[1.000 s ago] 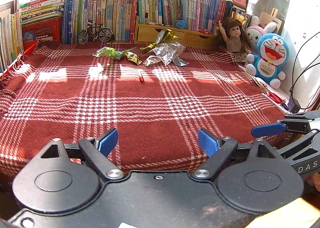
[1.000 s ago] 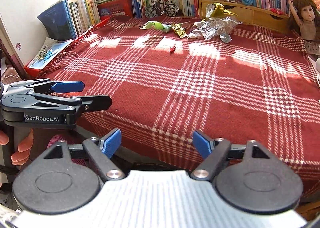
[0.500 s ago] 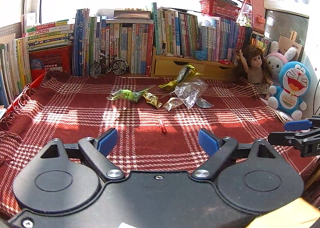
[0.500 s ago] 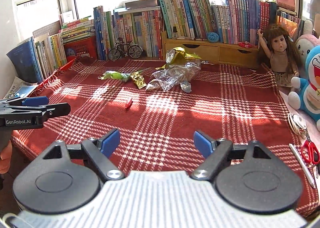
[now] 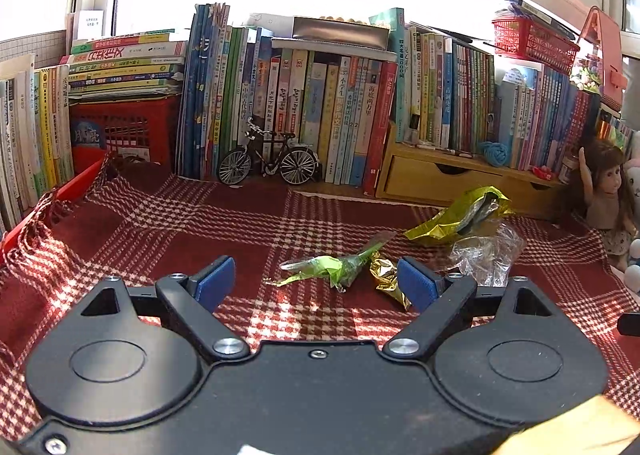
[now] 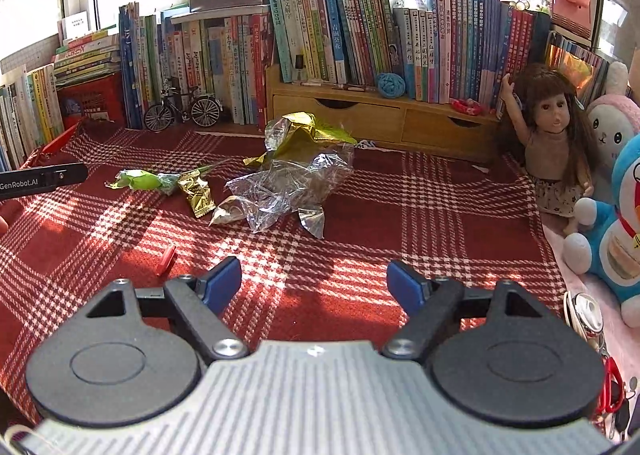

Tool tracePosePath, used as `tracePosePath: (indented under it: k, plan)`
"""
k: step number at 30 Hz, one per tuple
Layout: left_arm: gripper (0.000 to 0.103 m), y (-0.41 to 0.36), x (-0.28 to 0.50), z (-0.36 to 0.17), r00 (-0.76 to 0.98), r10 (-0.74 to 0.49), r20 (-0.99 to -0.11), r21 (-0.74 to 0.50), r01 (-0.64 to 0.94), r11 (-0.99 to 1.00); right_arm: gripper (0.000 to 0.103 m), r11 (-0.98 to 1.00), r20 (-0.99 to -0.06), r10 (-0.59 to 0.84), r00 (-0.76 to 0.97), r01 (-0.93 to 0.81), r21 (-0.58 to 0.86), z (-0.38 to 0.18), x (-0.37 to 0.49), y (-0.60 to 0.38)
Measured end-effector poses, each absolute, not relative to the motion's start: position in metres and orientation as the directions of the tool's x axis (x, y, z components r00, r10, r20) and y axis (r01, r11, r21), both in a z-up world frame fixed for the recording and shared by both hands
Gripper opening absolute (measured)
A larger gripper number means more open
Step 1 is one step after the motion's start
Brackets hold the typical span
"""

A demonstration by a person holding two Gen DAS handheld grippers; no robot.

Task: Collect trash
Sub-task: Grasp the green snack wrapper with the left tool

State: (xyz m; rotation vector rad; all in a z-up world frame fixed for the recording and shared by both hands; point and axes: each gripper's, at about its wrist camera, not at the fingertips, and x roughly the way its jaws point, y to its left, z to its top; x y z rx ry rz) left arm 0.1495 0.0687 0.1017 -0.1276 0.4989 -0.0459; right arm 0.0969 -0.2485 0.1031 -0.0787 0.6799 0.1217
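Fingers of the left gripper [image 5: 316, 283] and right gripper [image 6: 314, 281] stand apart, holding nothing. Wrappers [image 6: 280, 175] lie mid-frame on the plaid cloth [image 6: 440, 223]; bare cloth separates them from the right gripper.

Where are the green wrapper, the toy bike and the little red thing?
green wrapper [image 5: 326, 269], left wrist view, crumpled middle.
toy bike [image 5: 269, 159], left wrist view, frame between wheels.
little red thing [image 6: 166, 260], right wrist view, its middle.
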Motion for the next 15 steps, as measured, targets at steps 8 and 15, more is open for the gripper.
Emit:
tracePosePath:
  k: [8, 15]
  plan:
    - [0.089, 0.065, 0.219, 0.052, 0.854, -0.073, -0.515, -0.159, -0.012, 0.987, 0.076, 0.994, -0.714, 0.078, 0.696, -0.108, 0.004, 0.052, 0.175, -0.248]
    - [0.085, 0.056, 0.256, 0.037, 0.837, -0.078, -0.541, -0.157, -0.009, 0.988, 0.076, 0.990, -0.735, 0.071, 0.674, -0.135, -0.029, 0.023, 0.228, -0.233]
